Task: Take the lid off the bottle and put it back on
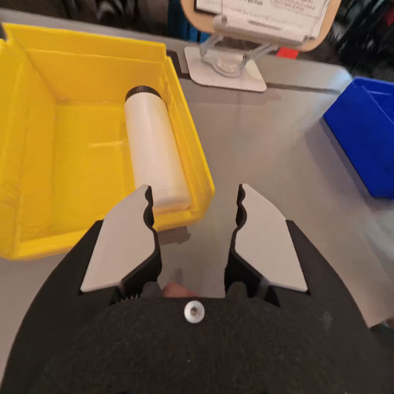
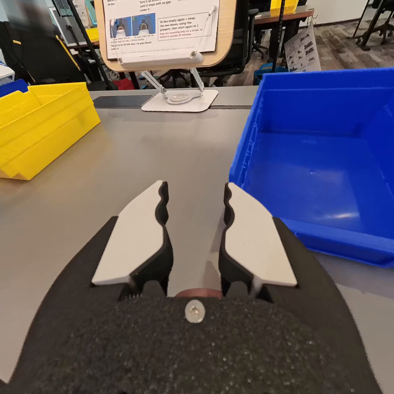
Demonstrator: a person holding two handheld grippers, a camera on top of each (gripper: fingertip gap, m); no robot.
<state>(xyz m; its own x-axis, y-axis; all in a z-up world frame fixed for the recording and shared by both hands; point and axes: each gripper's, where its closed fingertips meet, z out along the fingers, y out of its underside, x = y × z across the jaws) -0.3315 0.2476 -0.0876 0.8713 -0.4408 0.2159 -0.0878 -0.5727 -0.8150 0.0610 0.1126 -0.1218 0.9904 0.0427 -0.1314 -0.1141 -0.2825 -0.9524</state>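
Your left gripper [image 1: 195,193], jaws wide and empty, hangs near the white bottle [image 1: 152,145] lying lid-far [image 1: 143,91] along the yellow bin's [image 1: 64,241] right wall, likely lining up a grab, while your right gripper [image 2: 195,190] waits part-open over bare table [image 2: 149,153].

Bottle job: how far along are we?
Done: nothing visible yet. The white bottle lies on its side in the yellow bin with its black lid on. In hand: nothing; the left claw is open near the bottle's base, and the right claw is open over the bare table. Left: pick up the bottle, unscrew the lid, screw it back. The blue bin is empty.
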